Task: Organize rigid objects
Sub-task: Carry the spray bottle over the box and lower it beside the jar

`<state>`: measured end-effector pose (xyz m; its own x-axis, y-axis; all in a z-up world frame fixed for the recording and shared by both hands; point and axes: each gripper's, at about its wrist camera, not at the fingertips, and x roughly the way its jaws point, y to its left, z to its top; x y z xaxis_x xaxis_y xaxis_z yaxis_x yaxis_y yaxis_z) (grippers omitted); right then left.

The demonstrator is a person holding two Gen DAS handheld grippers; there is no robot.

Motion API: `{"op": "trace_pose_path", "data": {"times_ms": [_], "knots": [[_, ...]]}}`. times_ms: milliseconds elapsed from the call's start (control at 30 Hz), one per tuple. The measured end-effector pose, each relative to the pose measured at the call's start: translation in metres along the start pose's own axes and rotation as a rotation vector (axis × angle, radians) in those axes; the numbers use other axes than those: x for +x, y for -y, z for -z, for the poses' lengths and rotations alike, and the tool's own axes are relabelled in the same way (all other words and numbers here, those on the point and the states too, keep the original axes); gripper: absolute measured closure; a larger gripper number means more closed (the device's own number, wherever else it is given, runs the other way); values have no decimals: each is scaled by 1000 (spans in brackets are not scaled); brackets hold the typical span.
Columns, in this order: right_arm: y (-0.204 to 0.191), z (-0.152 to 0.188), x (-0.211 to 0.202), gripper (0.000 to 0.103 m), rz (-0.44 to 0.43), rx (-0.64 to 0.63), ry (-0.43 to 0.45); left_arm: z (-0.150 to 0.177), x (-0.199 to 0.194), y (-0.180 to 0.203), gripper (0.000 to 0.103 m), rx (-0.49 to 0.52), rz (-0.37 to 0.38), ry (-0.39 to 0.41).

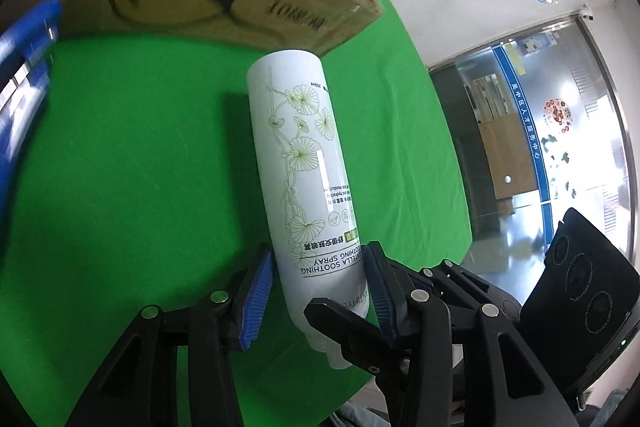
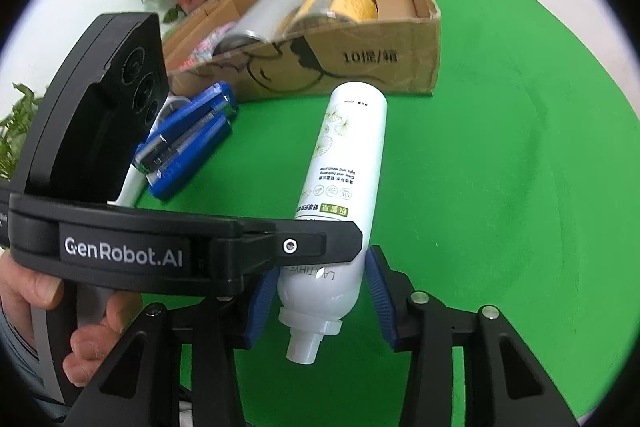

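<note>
while the white spray bottle hangs above the green-covered bench, base towards the cardboard box and nozzle towards the holder, both claws surround its neck end. the left claw has its blue pads pressed on either side of the shoulder and appears to be gripping it. the right claw flanks the same section at a crossed angle; its pads sit just beside or against the wall, and i cannot tell whether it bears any load.

judgement: the step in hand looks like a transfer between claws, or a two-claw carry, ahead of placing the bottle in the box.

recommendations:
- confirm one firm grip before the other releases; the bottle is smooth, round and long, so it could swing or slip from a hold this near the neck.
- keep the crossed fingers from catching each other on separation; draw the releasing claw straight back.
- aim for the free corner of the box past the yellow canister, and raise the base above the front wall first.
- stay away from the blue object lying near the box.
</note>
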<state>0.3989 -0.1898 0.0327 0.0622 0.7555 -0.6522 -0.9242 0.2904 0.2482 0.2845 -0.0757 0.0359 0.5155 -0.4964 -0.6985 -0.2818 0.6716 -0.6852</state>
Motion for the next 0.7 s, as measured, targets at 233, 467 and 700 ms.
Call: {"op": "trace_pose_path", "data": {"times_ms": [233,467,700], "knots": [[-7,-27,-41,60,-19,-24,144,-20,-58,49,60,118,-23,121],[-10,-104,-61,60,8,-109,251,-88,-108,92,60,201,-42,212],[10,-191,-44,60,-11,-121,229,-189,-117,115,60,225,-125,209]]}}
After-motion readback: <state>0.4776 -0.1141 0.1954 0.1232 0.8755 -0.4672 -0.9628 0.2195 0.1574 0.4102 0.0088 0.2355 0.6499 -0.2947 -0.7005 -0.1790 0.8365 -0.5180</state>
